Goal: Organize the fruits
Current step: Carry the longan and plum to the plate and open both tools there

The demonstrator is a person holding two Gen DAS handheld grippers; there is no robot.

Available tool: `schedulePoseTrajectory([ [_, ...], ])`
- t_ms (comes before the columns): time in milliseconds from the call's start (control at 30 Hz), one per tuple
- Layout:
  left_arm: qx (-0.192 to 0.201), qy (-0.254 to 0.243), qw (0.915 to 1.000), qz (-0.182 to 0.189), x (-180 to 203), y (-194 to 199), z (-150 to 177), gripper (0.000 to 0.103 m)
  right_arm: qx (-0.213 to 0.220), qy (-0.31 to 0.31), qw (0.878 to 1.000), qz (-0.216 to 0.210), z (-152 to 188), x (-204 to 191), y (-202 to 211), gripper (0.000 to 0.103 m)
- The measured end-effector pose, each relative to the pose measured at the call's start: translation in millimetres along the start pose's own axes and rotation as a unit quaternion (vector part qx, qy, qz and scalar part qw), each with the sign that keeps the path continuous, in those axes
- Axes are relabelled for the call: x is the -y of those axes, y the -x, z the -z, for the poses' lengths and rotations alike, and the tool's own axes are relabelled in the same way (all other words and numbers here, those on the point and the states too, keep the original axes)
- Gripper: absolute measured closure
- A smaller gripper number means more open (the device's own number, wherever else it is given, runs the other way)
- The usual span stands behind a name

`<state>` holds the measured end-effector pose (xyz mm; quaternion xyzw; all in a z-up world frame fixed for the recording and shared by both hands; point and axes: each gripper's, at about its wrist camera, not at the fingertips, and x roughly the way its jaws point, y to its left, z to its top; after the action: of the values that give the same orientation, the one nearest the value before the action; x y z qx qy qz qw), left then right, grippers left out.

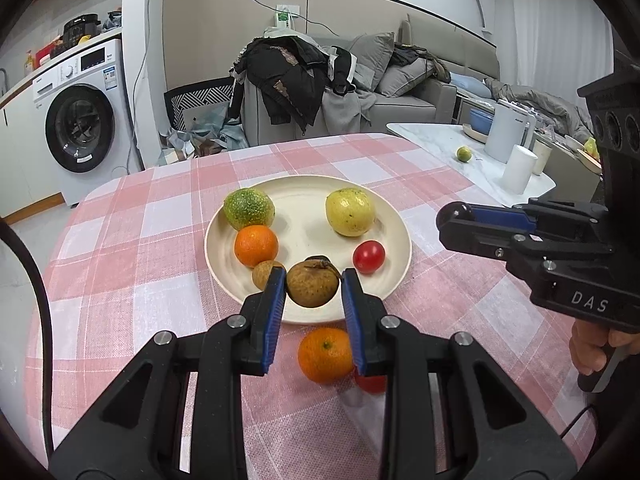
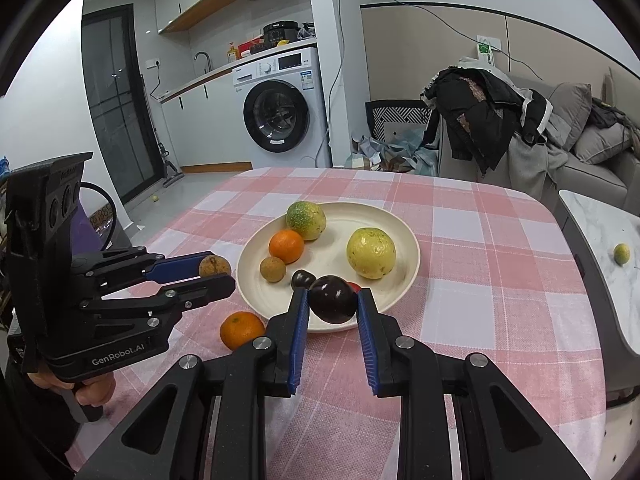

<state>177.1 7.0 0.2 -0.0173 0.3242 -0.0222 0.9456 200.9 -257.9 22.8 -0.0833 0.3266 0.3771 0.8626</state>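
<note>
A cream plate (image 1: 304,232) (image 2: 404,256) on the pink checked tablecloth holds a green fruit (image 1: 249,208), an orange (image 1: 256,245), a yellow fruit (image 1: 350,212), a small brown fruit (image 1: 263,274), a cherry tomato (image 1: 369,256) and a small dark fruit (image 2: 301,279). My left gripper (image 1: 313,280) (image 2: 216,270) is shut on a brown wrinkled fruit (image 1: 313,289) (image 2: 214,266) at the plate's near left rim. My right gripper (image 2: 333,300) (image 1: 454,218) is shut on a dark purple fruit (image 2: 333,299) over the plate's near edge.
An orange (image 1: 325,354) (image 2: 241,329) and a red tomato (image 1: 370,383) lie on the cloth in front of the plate. A white side table (image 1: 460,148) to the right carries a small green fruit (image 1: 464,154), a kettle and cups. Sofa and washing machine stand behind.
</note>
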Motion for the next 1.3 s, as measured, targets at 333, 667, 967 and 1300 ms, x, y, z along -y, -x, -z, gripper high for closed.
schedulePoseTrajectory([
  [333,-0.005,-0.004,1.0000,-0.005,-1,-19,-3,0.077,-0.005,0.004,1.000,-0.002,-7,-2,-11,0.078],
  [667,-0.009,0.007,0.9999,-0.009,-9,-33,1,0.077,-0.013,0.002,1.000,-0.007,-5,-3,-27,0.078],
  [967,-0.015,0.006,0.9998,-0.008,-10,-45,6,0.077,-0.029,-0.006,1.000,-0.010,4,-1,-42,0.078],
  [1300,-0.028,0.002,0.9996,-0.003,-9,-53,7,0.077,-0.048,0.000,0.999,-0.014,9,-7,-54,0.078],
])
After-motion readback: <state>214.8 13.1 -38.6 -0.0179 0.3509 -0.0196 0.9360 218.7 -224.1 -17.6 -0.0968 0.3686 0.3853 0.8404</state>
